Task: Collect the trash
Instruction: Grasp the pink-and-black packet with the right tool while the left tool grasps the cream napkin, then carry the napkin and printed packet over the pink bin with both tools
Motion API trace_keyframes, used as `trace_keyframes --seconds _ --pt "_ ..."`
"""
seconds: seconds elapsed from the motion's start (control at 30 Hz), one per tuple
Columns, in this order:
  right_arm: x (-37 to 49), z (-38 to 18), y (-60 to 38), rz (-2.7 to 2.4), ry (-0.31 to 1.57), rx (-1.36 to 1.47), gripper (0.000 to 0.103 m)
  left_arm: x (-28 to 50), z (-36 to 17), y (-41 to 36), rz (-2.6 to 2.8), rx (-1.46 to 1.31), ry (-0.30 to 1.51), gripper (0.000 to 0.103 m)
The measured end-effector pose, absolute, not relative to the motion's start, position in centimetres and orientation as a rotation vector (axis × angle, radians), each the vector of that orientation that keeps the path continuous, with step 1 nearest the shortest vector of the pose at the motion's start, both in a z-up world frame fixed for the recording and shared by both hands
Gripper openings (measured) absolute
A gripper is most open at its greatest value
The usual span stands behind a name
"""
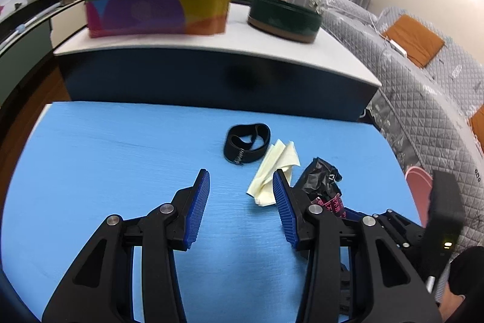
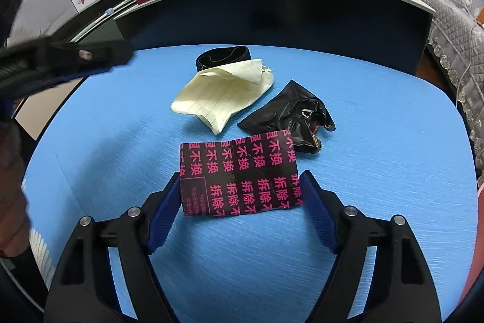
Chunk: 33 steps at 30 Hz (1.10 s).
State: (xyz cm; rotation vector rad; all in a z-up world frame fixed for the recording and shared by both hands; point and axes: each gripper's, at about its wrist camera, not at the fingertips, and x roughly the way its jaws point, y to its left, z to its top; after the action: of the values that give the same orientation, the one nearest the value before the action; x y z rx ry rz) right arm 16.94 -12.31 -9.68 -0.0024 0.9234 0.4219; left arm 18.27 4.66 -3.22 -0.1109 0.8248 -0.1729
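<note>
Several pieces of trash lie on the blue table [image 2: 378,141]. A black wrapper with pink print [image 2: 239,174] lies flat between the fingers of my right gripper [image 2: 240,174]. Its side edges just meet the blue pads, and the gripper is open. Beyond it are a crumpled black plastic bag [image 2: 287,114], a pale yellow lined paper [image 2: 220,96] and a black band [image 2: 224,57]. My left gripper [image 1: 241,173] stands open over bare table with nothing between its fingers. The yellow paper [image 1: 273,165] lies just behind its right fingertip, with the black bag [image 1: 320,177] further right.
Behind the table is a higher counter [image 1: 211,50] bearing a multicoloured box [image 1: 157,5] and a dark green round tin [image 1: 284,17]. A quilted grey sofa [image 1: 423,87] runs along the right. A person's hand [image 2: 12,171] shows at the left edge.
</note>
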Motion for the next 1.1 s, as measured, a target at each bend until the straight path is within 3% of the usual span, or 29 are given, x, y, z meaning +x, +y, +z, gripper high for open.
trace_keyframes --seconds 0.4,0.43,0.5,0.57,0.7,1.1 --pt "17.0 -8.8 -14.3 0.416 0.924 0.029 0.075 20.7 -7.2 2.2 -0.182 -0.059 0.903 0.043" --pt "16.9 -8.8 -14.4 0.414 0.924 0.029 0.075 20.7 -7.3 2.1 -0.184 -0.059 0.907 0.040" --pt "17.0 -8.7 -14.5 0.409 0.925 0.029 0.075 20.9 -7.5 2.0 -0.193 -0.057 0.919 0.022" --pt "16.8 -8.6 -14.7 0.407 0.922 0.029 0.075 20.8 -7.5 1.8 -0.205 -0.048 0.926 0.010" --pt "16.5 -8.1 -14.8 0.396 0.907 0.025 0.075 20.4 -6.8 1.5 -0.214 -0.023 0.909 0.002" --pt "14.6 -6.0 -15.8 0.347 0.844 0.003 0.075 18.3 -4.1 1.9 -0.236 -0.025 0.845 0.002"
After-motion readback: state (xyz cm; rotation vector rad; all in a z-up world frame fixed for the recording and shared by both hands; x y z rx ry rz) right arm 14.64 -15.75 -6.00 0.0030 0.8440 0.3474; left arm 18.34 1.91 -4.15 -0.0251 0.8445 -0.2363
